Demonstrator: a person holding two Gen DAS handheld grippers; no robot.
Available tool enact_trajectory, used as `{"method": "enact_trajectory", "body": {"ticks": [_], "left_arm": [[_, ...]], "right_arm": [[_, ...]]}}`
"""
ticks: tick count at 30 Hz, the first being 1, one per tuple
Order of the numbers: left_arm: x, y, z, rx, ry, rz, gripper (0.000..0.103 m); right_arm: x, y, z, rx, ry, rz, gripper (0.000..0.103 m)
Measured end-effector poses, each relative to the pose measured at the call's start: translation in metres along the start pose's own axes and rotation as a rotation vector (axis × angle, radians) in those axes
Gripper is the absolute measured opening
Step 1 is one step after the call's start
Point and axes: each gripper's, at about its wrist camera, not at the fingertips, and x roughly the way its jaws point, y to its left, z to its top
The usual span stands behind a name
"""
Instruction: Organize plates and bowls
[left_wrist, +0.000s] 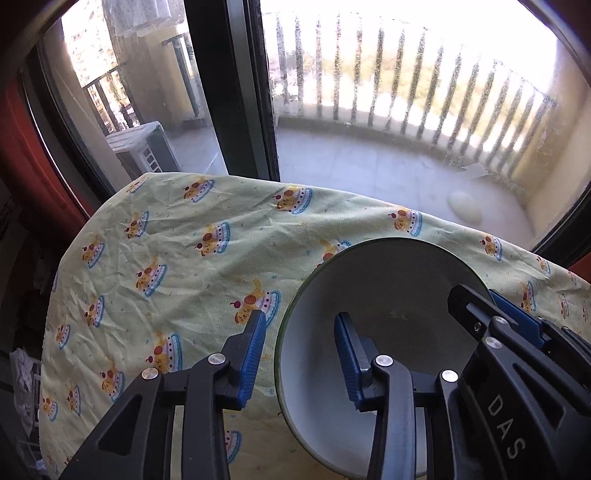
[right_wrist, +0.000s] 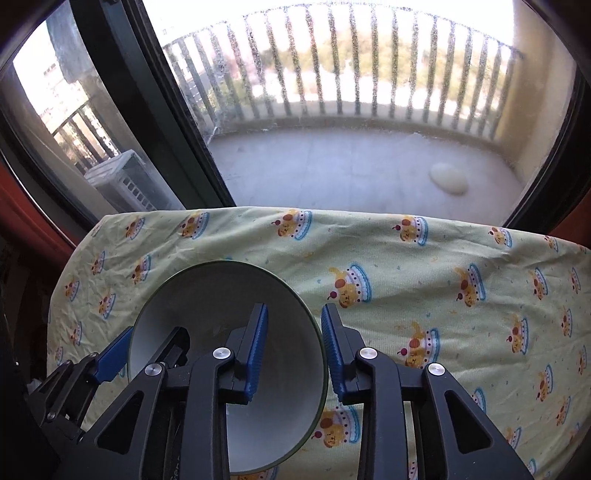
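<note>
One bowl (left_wrist: 388, 280) (right_wrist: 207, 295), white inside with a thin green rim, sits on a table under a pale yellow cloth (left_wrist: 166, 240) (right_wrist: 443, 266) printed with cartoon cakes. My left gripper (left_wrist: 300, 317) (right_wrist: 147, 339) straddles the bowl's left wall, one blue pad outside and one inside. A gap shows on each side of the rim. My right gripper (right_wrist: 293, 310) (left_wrist: 476, 295) straddles the opposite wall. Its outer pad lies close against the rim and its inner pad stands off it. Both point steeply down.
A large window with a dark frame (left_wrist: 236, 92) (right_wrist: 177, 140) stands right behind the table's far edge. Beyond it are a balcony with a railing and an outdoor air-conditioner unit (left_wrist: 144, 147). A red-brown wall (left_wrist: 22, 155) borders the left. The cloth drops off at the table's left edge.
</note>
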Motion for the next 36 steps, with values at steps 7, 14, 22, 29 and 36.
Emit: {"method": "enact_trajectory", "body": {"ticks": [7, 14, 22, 29, 36], "left_arm": [[0.004, -0.004, 0.000, 0.011, 0.000, -0.012, 0.029], [0.004, -0.001, -0.003, 0.052, 0.018, -0.034, 0.028], [-0.013, 0.004, -0.023, 0.106, 0.036, -0.097, 0.028], [-0.033, 0.015, -0.045, 0.156, 0.047, -0.127, 0.028], [-0.062, 0.033, -0.053, 0.203, 0.015, -0.149, 0.028]], "right_arm": [[0.005, -0.007, 0.002, 0.002, 0.004, 0.013, 0.024], [0.001, -0.002, -0.002, -0.013, -0.005, -0.022, 0.024], [-0.024, 0.004, -0.024, 0.022, -0.002, -0.087, 0.023], [-0.046, 0.014, -0.052, 0.050, 0.023, -0.133, 0.023], [-0.074, 0.034, -0.071, 0.076, 0.024, -0.153, 0.023]]}}
